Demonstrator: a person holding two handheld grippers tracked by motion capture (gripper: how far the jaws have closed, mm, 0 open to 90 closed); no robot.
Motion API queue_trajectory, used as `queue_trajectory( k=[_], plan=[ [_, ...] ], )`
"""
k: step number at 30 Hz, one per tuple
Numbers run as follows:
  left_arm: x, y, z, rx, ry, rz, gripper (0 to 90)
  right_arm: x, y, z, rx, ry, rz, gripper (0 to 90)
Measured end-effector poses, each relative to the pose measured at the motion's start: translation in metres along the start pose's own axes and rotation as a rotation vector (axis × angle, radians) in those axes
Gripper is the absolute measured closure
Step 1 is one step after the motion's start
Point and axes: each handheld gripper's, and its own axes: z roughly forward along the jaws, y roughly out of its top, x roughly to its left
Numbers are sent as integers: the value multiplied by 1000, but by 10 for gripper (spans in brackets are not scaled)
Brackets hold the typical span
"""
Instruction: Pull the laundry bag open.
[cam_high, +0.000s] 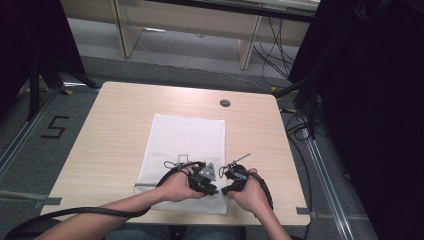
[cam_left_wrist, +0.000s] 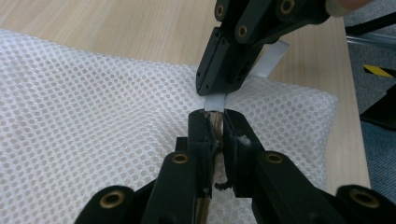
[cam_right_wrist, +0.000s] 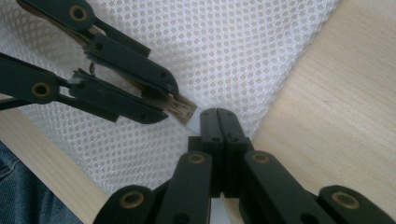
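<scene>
Both claws pinch one flat white strip (cam_left_wrist: 215, 101) over the honeycomb white mesh cloth (cam_high: 187, 137): left claw (cam_left_wrist: 215, 114), right claw (cam_right_wrist: 218, 112). Beyond the cloth, smooth wooden table (cam_high: 115, 125) lies open.

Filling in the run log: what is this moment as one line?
left hand-held gripper: shut on white strip | right hand-held gripper: shut on white strip | mesh cloth: flat on table | hands: near edge
</scene>
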Motion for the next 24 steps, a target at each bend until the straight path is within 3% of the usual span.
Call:
queue_trajectory(
  k=[5,9,17,22,24],
  plan=[
    [0,0,-4,11,11,20,817,1,0,0,-3,-4,-5,900],
    [0,-1,-7,15,14,8,818,1,0,0,-3,-4,-6,900],
    [1,-3,-12,17,19,33,817,0,0,0,-1,-1,-5,900],
    [0,-4,-13,8,15,11,817,0,0,0,-3,2,-7,900],
    [1,-5,-15,11,20,27,817,0,0,0,-3,0,-9,900]
  ],
)
